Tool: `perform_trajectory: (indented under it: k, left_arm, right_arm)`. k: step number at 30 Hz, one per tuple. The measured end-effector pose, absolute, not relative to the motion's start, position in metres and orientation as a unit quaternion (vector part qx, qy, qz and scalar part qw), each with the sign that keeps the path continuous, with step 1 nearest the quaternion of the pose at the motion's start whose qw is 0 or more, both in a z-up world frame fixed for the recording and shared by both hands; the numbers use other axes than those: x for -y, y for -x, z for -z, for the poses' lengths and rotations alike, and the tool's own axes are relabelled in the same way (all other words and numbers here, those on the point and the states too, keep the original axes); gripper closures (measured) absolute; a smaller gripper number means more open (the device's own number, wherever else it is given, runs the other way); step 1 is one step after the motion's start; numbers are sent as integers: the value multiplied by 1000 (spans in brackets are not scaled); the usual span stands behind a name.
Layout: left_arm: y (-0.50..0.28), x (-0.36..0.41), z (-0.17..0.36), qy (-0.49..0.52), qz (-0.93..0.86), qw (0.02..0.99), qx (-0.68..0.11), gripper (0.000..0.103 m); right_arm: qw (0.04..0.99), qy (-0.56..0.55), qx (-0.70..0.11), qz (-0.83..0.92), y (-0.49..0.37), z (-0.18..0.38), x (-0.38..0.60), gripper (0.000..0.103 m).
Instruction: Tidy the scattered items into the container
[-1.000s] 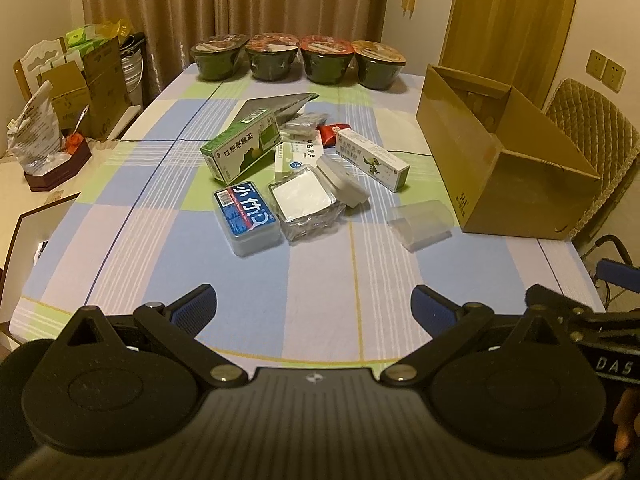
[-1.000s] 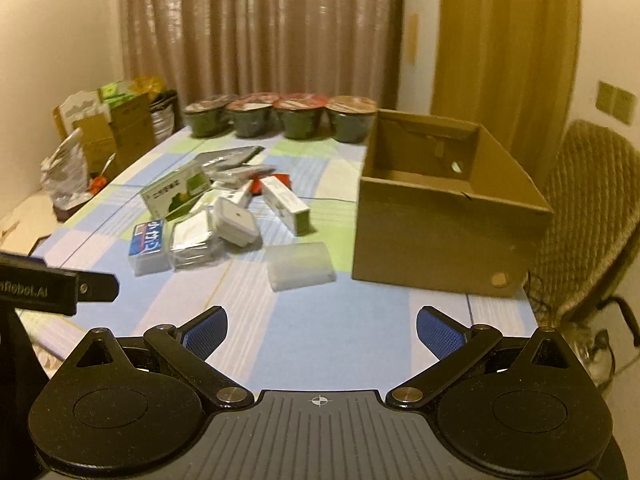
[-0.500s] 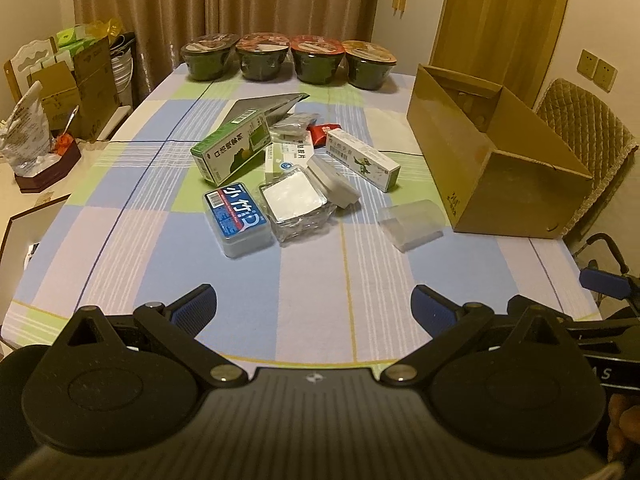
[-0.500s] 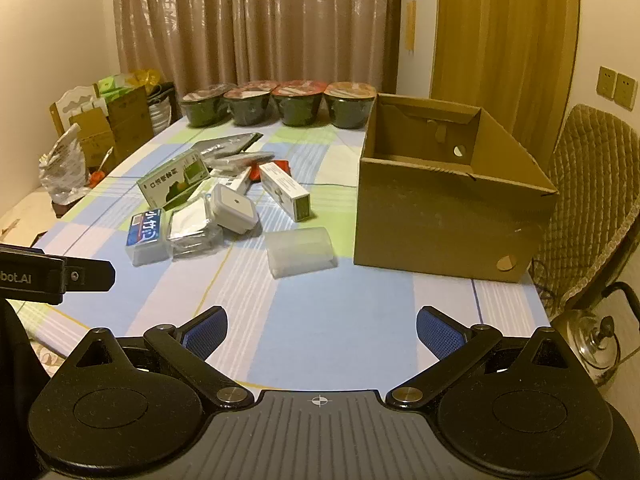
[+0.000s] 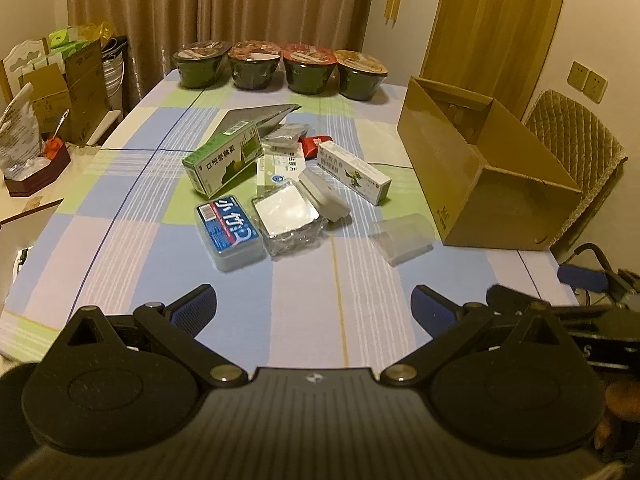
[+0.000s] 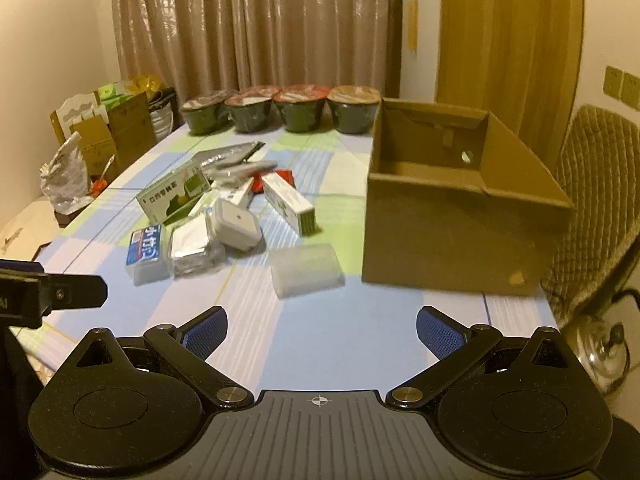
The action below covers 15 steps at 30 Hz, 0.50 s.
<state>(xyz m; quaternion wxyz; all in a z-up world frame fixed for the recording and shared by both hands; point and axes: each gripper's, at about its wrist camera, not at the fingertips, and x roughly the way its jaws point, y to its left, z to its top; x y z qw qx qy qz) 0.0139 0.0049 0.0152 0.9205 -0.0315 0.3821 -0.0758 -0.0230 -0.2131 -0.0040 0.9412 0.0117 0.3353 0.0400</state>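
You had your left tool (image 5: pixel 312 306) and right tool (image 6: pixel 322 326) both spread wide, holding nothing, above the counter (image 5: pixel 296 300), scattered items (image 5: pixel 276 184) piled left of the cardboard box (image 6: pixel 460 208).

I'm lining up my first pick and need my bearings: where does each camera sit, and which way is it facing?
Left wrist: on the left claw, open above the table's near edge, facing the scattered item pile, blue-labelled box nearest; the right claw's tip shows at right.
Right wrist: on the right claw, open, further right, facing the clear plastic case and cardboard box; the left claw's body shows at left.
Shared: pile, cardboard box, four noodle bowls at the far edge, checked tablecloth.
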Motion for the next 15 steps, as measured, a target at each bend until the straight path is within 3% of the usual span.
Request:
perform_trajectory:
  k: [15]
  left_arm:
    - [-87, -30, 3, 24, 69, 917, -393, 1]
  right_arm:
    - [926, 6, -370, -77, -64, 52, 202, 0]
